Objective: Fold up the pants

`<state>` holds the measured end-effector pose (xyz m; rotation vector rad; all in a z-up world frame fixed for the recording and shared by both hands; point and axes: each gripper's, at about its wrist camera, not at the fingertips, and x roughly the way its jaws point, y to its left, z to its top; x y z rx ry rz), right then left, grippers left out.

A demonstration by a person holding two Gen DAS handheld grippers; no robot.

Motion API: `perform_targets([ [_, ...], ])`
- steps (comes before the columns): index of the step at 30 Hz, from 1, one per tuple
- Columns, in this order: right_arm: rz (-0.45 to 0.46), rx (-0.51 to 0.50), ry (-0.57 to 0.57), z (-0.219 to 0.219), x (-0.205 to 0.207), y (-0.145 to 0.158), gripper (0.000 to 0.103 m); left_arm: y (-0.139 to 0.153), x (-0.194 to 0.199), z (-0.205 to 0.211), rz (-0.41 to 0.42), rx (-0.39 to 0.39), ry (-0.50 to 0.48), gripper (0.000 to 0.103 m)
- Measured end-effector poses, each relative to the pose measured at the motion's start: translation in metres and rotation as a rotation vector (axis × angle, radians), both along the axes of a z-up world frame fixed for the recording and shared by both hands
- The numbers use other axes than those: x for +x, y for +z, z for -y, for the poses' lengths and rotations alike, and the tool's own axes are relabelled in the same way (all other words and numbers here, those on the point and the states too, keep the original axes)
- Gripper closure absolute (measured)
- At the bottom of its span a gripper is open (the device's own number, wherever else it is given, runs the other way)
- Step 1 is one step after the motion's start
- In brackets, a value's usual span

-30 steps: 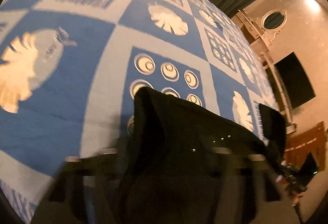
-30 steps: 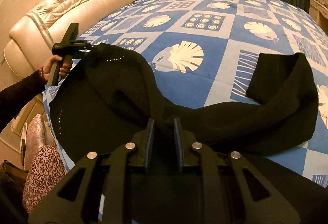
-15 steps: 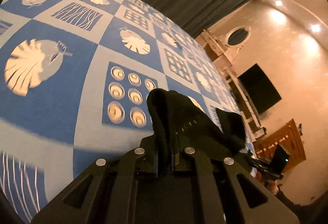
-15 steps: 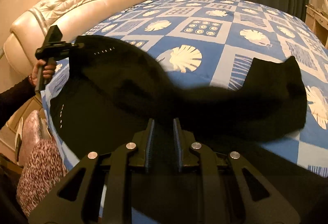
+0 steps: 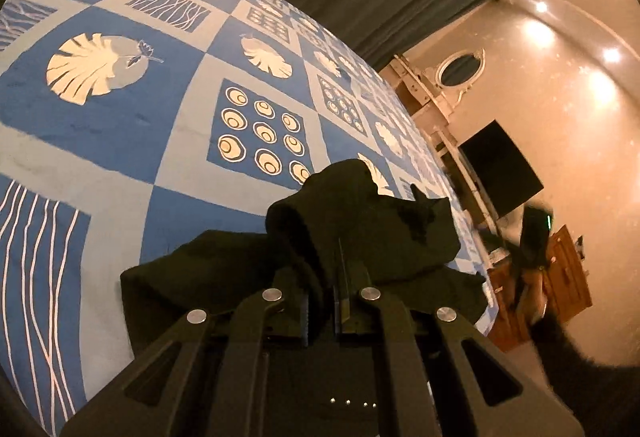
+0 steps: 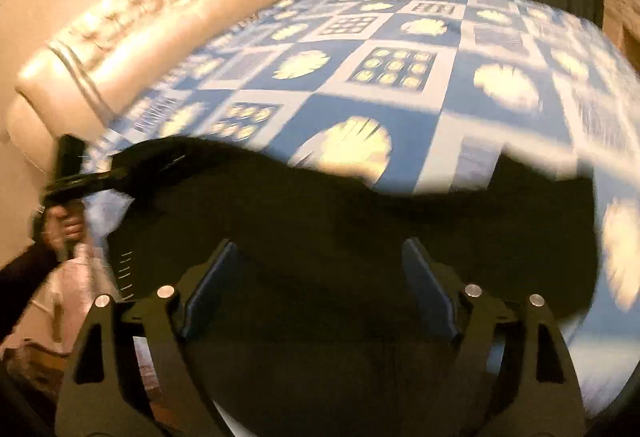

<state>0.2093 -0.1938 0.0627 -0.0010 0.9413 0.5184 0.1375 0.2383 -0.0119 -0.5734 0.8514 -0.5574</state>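
Pants (image 5: 360,221), lower centre: soft, limp, light; grab edges. Left gripper (image 5: 325,301) pinches fabric; right gripper (image 6: 320,301) opening, pads clear of the cloth.

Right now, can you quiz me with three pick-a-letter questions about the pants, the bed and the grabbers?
1. Where do the pants lie?
A. on the bed
B. on the floor
C. on a chair

2. What colour are the pants?
A. red
B. black
C. white

3. How is the left gripper?
A. wide open
B. out of sight
C. shut on the pants

Answers: 1 A, they spread over the blue patterned bed. 2 B, the cloth is black in both views. 3 C, its fingers pinch a fold of cloth, while the right gripper is opening.
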Motion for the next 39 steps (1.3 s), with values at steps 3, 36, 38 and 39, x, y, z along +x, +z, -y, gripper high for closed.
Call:
perform_targets([
  [3,-0.047,-0.127,0.121,-0.021,0.061,-0.009,0.019,-0.004,0.000,-0.003,-0.009,-0.010,0.012,0.095],
  [36,-0.001,-0.016,-0.005,-0.010,-0.187,-0.053,0.028,-0.044,-0.125,-0.063,-0.204,0.020,0.272,0.029],
  [38,-0.056,0.141,-0.080,0.006,-0.187,-0.051,0.028,-0.045,-0.135,-0.068,-0.234,-0.064,0.320,0.027],
  [39,-0.081,0.232,-0.131,0.016,-0.187,-0.052,0.028,-0.045,-0.139,-0.067,-0.244,-0.097,0.337,0.027],
])
